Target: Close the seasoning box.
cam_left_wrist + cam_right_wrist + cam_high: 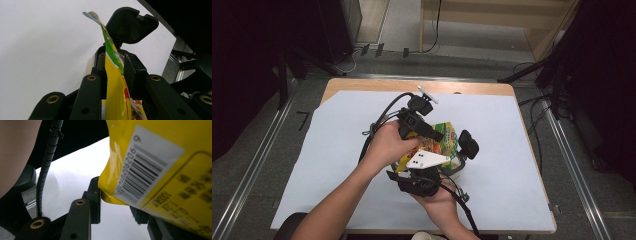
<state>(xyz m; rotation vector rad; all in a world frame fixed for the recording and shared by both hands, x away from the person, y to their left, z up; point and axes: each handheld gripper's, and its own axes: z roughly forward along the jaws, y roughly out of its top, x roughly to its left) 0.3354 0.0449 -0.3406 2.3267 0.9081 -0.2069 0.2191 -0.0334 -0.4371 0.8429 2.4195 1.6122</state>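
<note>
Two grippers: pinching one yellow snack bag [443, 140] above the white sheet [337, 150].
Left gripper [115, 72]: clamping the bag's edge.
Right gripper [116, 202]: squeezing the barcode corner.
Risk: tearing or slipping under opposed pulling.

The crinkly yellow plastic snack packet [443, 140] hangs over the middle of the paper-covered wooden worktop [512, 200], between the left gripper [432, 131] behind and the right gripper [439, 167] in front.

A lab: paper-covered table [512, 200] ringed by metal rails [254, 165] and floor cables [532, 107].
</note>
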